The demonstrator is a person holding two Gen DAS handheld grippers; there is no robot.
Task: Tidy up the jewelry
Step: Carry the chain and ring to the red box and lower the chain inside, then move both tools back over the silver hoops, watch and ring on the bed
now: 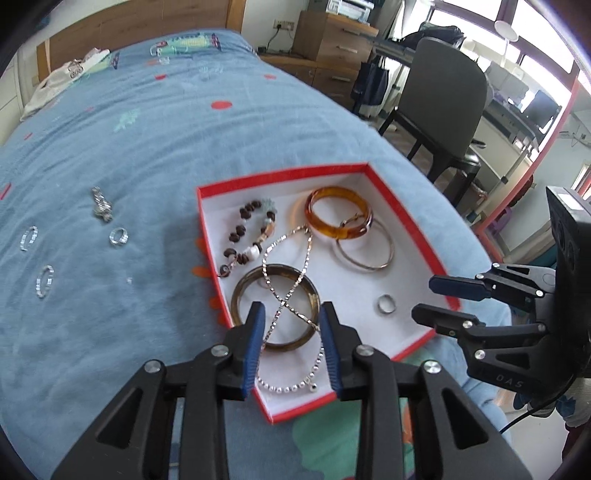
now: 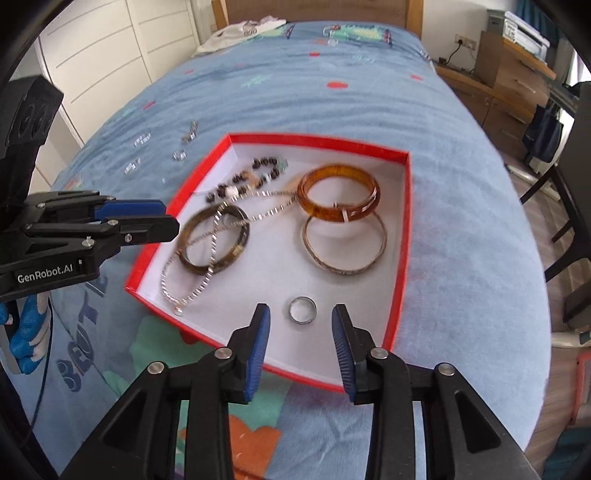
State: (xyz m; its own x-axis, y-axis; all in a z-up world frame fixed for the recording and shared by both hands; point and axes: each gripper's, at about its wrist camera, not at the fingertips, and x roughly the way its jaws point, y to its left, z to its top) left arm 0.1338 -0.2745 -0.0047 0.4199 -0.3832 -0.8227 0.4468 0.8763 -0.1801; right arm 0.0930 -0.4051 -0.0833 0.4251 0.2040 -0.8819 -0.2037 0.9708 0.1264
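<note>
Blue bedspread (image 1: pixel 155 147), wooden headboard (image 1: pixel 140 26), grey chair (image 1: pixel 443 96), bright windows (image 1: pixel 465 22)

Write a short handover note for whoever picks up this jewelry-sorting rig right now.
Left hand-held gripper: open, holding nothing, above the silver chain and dark bangle in the red box.
Right hand-held gripper: open, empty, above the silver ring lying in the box.
Done: beaded bracelet, amber bangle, thin metal bangle, dark bangle, chain and one ring are in the box.
Left: still on the blue bedspread are a small silver charm piece, a ring and two more sparkly bands.
</note>
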